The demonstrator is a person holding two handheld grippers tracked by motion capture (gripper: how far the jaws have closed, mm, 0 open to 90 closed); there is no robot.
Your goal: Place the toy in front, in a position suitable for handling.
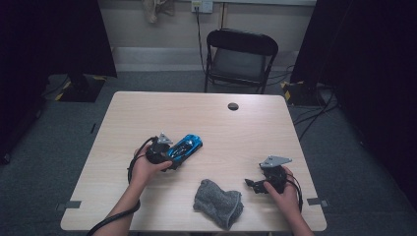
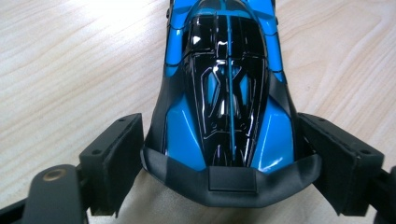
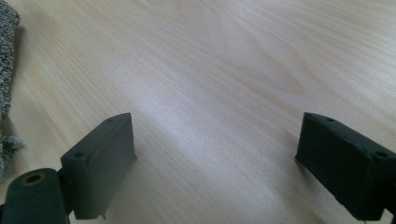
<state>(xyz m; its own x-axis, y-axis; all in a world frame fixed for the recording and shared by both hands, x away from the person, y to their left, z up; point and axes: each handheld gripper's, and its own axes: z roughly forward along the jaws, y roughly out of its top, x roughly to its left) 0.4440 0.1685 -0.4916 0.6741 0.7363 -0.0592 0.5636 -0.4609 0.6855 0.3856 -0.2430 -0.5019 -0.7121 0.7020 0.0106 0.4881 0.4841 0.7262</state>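
High view had your left gripper (image 1: 173, 156) at the near end of the blue toy car (image 1: 187, 146), which sat on the worktop (image 1: 162, 108) left of centre, pointing away and to the right. Left gripper view showed the car (image 2: 224, 93) nose-on between the jaws, its dark front lip low in the frame; both pads stood just off the car's flanks with slivers of gap, so that gripper was spread, not clamped on it. Car rested flat on the wood.

Your right gripper (image 1: 252, 184) sat near the right front edge of the worktop, well apart from the car, aimed left toward the grey cloth (image 1: 219, 202). Right gripper view showed its jaws wide apart over bare wood, nothing between them, released. The cloth (image 3: 7, 56) lay crumpled at that view's left edge, near the worktop's front edge.
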